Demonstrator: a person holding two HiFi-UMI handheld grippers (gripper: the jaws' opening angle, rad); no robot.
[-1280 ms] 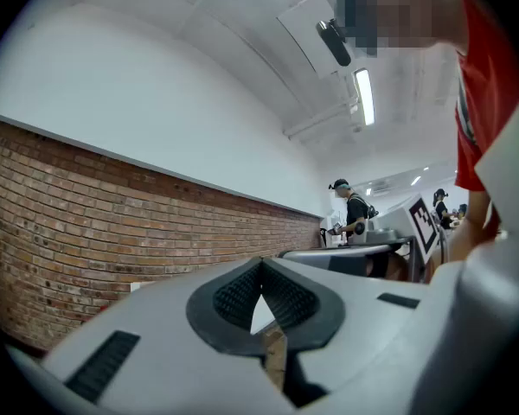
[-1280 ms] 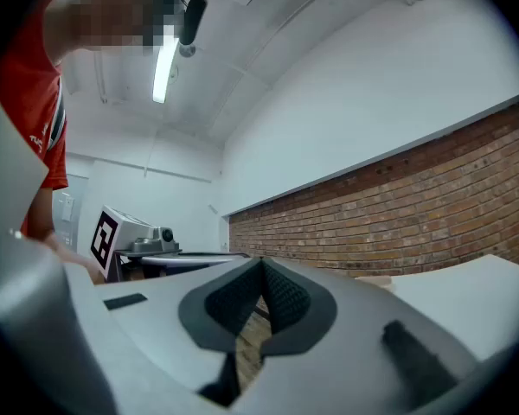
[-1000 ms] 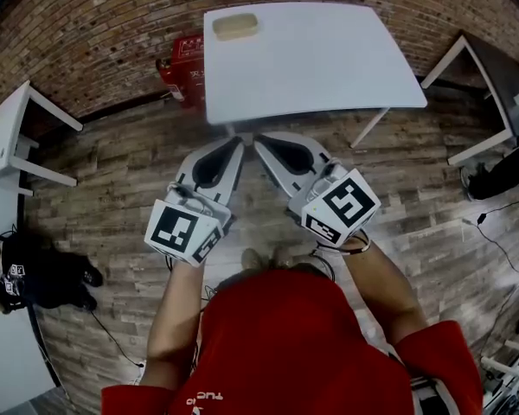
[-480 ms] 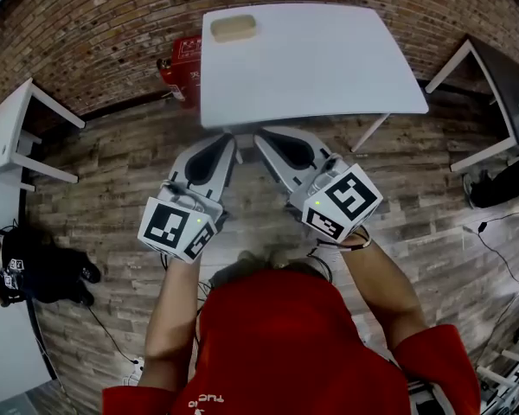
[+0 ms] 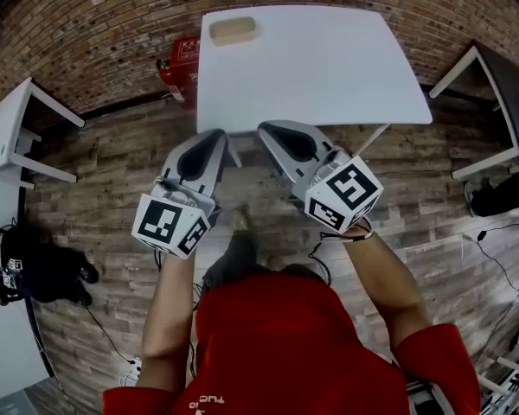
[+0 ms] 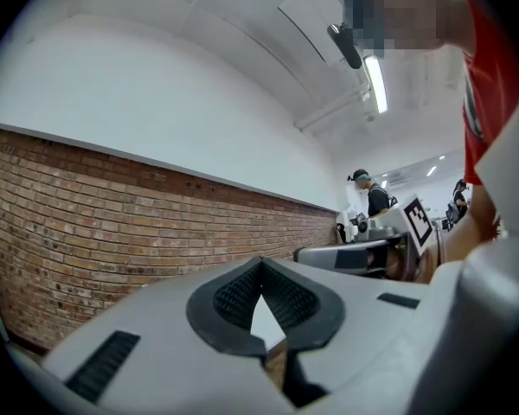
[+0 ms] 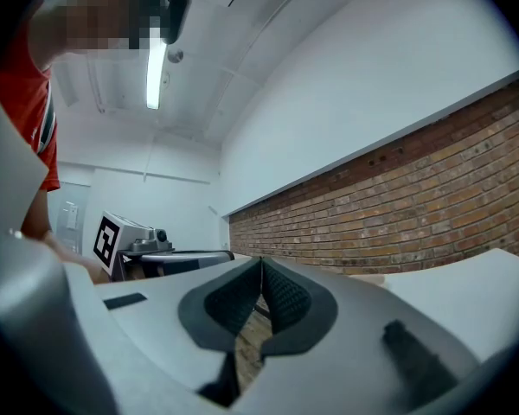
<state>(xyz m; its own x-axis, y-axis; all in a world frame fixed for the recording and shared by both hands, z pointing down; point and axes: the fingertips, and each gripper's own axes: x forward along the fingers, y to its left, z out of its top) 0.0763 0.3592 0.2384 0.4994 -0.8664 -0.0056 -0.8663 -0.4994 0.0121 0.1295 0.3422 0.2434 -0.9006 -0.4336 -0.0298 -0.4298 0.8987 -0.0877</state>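
Both grippers are held out side by side over the wooden floor, just short of the near edge of a white table. My left gripper is shut with nothing in it; its jaws meet at the tip. My right gripper is also shut and empty, its pads closed together. A tan block lies on the table's far left corner, well away from both grippers. Each gripper view points up at a brick wall and white ceiling, with the other gripper's marker cube to the side.
A red box stands against the brick wall left of the table. Small white tables stand at the left and a dark table at the right. A person in black is at the lower left. Cables lie on the floor.
The person has stepped toward the table, one foot forward. Both grippers have moved up to the table's near edge. Both stay shut.
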